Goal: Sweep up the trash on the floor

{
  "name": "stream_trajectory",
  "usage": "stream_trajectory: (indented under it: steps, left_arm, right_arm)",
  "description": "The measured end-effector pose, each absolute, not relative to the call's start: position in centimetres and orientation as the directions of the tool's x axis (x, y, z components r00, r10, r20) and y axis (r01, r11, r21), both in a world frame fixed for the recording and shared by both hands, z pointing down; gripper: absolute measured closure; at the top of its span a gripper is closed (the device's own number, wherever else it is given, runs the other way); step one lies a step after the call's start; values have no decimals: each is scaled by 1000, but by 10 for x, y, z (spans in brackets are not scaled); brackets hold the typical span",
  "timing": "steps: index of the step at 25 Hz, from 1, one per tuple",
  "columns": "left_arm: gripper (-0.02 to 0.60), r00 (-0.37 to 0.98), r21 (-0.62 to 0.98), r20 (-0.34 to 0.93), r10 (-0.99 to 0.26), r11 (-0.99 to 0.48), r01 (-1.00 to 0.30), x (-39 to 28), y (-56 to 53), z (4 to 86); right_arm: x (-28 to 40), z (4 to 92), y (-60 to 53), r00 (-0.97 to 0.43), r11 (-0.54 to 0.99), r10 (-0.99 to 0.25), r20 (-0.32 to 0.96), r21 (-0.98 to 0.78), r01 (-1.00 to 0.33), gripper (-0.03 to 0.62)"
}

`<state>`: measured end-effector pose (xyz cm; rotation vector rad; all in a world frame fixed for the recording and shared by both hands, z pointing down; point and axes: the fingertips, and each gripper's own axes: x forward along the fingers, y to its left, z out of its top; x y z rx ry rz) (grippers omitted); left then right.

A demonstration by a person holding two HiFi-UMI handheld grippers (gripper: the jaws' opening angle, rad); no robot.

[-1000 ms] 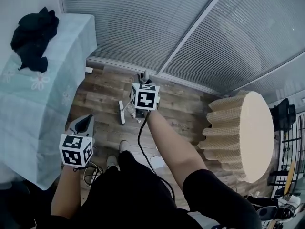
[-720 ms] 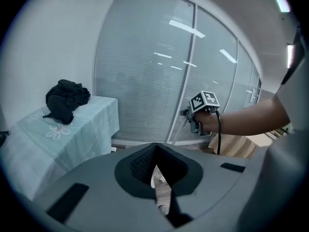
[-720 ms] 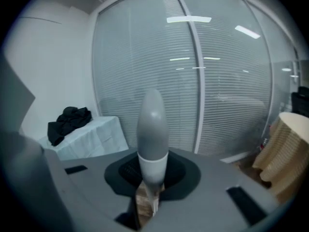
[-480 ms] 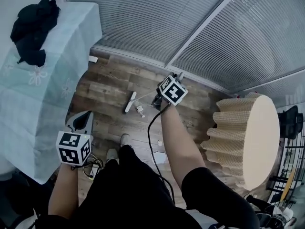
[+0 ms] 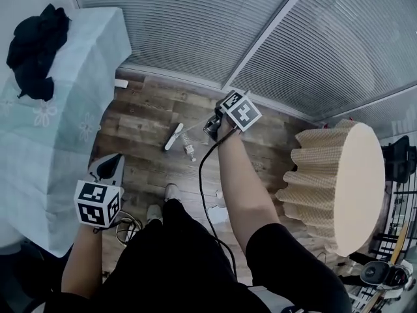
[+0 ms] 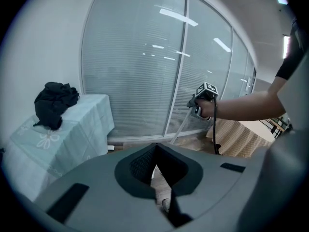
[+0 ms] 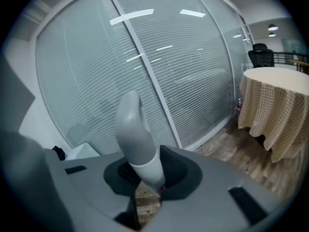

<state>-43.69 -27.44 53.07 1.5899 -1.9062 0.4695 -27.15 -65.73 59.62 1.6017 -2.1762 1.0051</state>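
- Trash (image 5: 188,147), one small pale piece, lies on the wood floor (image 5: 143,126) just beside the white broom head (image 5: 172,136), on its right side, not far from the window wall (image 5: 195,31).
- And there's the swing! A second ago the right gripper (image 5: 212,128) hung closer in front of us. Now our arm has stretched out toward the glass, taking the handle with it.
- Over goes the broom head too: it has slid a little farther from our shoes (image 5: 171,191) and now lies slanted on the boards.
- The right gripper's claw is clamped round the grey broom handle (image 7: 136,139), which fills the space between the jaws.
- The left gripper (image 5: 116,159) waits low at our left side. Its jaws are closed to a point with nothing between them, and it sits where it was a second ago.
- We judge the stroke barely begun. The trash looks hardly shifted, so the head has been set beside it rather than dragged across it, and the real sweep is yet to come.
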Motion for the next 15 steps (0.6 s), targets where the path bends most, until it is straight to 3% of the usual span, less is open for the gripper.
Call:
stream_trajectory:
  steps: [7,15]
  left_arm:
    - [586,-98,102,656,-748,217,-971,-441,-273,532]
    - [586,-53,101,672,-739,162,-982,-431,-272,539]
  right_arm:
    - [-259,598,-667,-320,61,-776,543,-441,-895,528]
    - [-185,640,-645,-167,-98,-788,592,-389,-916,533]
